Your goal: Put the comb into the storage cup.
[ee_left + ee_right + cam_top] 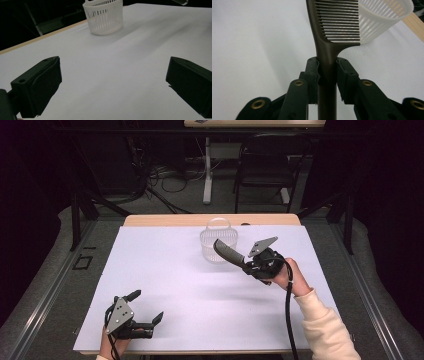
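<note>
- Left gripper (147,307) sits low at the near left corner of the white table (165,270), held by a hand (112,345) coming in from the bottom edge. Its jaws are spread wide with nothing between them, just bare tabletop showing in the left gripper view.
- White slotted basket (218,245) stands upright toward the far middle of the table, handle up. It's well apart from the left gripper and looks empty from what I can see.
- Dark comb (229,252) is up in the air, its toothed end just beside the basket, overlapping its right side in the high view.
- Right gripper (246,265) has its jaws clamped tight on the comb's handle, teeth pointing away from the gripper; the right gripper view shows both pads (313,72) pressed against the handle.
- Right hand (290,277) in a cream sleeve (327,330) holds that gripper off the table.
</note>
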Available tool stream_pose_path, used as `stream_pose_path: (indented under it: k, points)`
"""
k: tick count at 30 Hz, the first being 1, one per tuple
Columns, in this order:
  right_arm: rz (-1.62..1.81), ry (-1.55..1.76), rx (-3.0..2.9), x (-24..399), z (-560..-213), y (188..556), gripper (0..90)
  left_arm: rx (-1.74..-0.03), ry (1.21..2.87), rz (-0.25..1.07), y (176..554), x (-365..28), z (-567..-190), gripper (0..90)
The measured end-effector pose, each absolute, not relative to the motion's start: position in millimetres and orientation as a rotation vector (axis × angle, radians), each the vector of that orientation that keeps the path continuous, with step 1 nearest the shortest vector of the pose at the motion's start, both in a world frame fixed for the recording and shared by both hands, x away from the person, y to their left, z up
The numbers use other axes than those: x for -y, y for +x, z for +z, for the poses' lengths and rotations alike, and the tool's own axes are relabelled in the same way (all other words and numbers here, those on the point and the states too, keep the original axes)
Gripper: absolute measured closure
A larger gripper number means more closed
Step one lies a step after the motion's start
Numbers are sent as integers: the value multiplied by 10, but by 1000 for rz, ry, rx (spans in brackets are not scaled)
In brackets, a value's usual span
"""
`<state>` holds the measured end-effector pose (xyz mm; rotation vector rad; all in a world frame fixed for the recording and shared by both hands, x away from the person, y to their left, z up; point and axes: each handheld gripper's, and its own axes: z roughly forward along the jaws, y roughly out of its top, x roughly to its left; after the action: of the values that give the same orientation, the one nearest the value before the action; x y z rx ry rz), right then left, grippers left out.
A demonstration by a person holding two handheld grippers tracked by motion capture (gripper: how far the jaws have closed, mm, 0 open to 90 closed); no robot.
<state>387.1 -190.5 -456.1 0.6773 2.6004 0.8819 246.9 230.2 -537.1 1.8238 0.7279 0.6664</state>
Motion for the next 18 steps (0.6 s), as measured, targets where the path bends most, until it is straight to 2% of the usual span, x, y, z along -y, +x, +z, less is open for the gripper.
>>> stream_pose_path:
  k: [18]
  points:
    - [971,742,-2501,1938,-4563,3910,722,-727,1820,663,2469,-2297,-5369,1]
